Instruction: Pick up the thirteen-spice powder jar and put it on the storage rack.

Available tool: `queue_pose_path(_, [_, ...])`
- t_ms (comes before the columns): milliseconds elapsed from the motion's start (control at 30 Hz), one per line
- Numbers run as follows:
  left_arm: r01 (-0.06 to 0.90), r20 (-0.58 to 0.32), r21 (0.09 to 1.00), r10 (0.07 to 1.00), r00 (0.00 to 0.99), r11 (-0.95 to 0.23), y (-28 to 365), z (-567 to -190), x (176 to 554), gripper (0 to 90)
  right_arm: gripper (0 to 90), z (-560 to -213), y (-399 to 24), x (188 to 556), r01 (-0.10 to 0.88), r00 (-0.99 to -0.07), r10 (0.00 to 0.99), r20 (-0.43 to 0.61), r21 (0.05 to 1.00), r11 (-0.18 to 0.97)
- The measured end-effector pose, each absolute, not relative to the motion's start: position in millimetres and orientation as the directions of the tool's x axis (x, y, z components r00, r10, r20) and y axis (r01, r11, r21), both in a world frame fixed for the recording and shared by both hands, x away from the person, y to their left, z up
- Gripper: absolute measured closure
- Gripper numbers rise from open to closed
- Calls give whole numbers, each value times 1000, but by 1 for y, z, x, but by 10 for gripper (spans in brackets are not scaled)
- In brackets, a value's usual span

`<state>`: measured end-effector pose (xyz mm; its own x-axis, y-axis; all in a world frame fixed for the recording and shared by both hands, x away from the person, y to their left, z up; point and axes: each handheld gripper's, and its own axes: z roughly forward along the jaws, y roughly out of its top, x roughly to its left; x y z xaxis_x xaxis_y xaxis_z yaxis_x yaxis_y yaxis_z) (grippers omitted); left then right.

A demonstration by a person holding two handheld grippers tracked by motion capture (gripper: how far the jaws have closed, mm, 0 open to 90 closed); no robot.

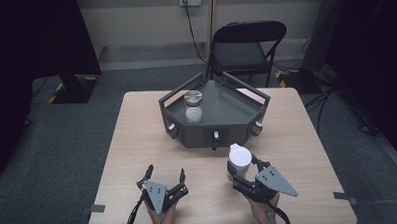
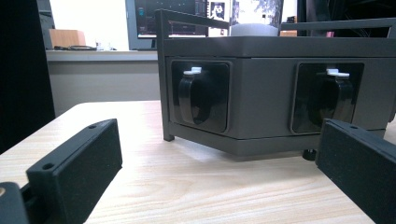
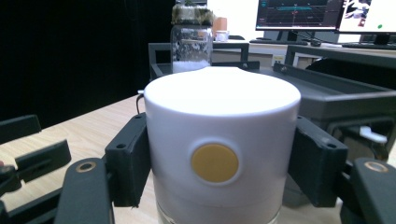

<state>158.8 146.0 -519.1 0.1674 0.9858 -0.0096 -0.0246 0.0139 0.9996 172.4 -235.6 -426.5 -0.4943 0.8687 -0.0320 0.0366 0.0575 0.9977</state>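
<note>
White container [image 3: 219, 149]: smooth matte plastic cylinder, flat-topped, one round yellow dot on its side; clear base just visible at bottom edge. Upright, long axis vertical. Lower right of centre in the high view, just in front of the tray.

Right gripper [image 1: 244, 171]: black jaws clamped on the container's two sides.

Left gripper [image 1: 166, 176]: jaws spread wide, nothing between, lower left.

Dark grey angular tray [image 1: 226, 111]: railed, hard-edged, on pale wood-grain table [image 1: 137, 144].

Glass jar [image 1: 193, 106]: upright on tray.
</note>
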Motion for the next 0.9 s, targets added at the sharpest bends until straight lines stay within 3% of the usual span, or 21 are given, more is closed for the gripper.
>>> queue_pose_path(900, [-24,-9,1000,986,167,14,146,-519,159,0,300,-355,-245,257,-18,-535,845,-24,1000,16])
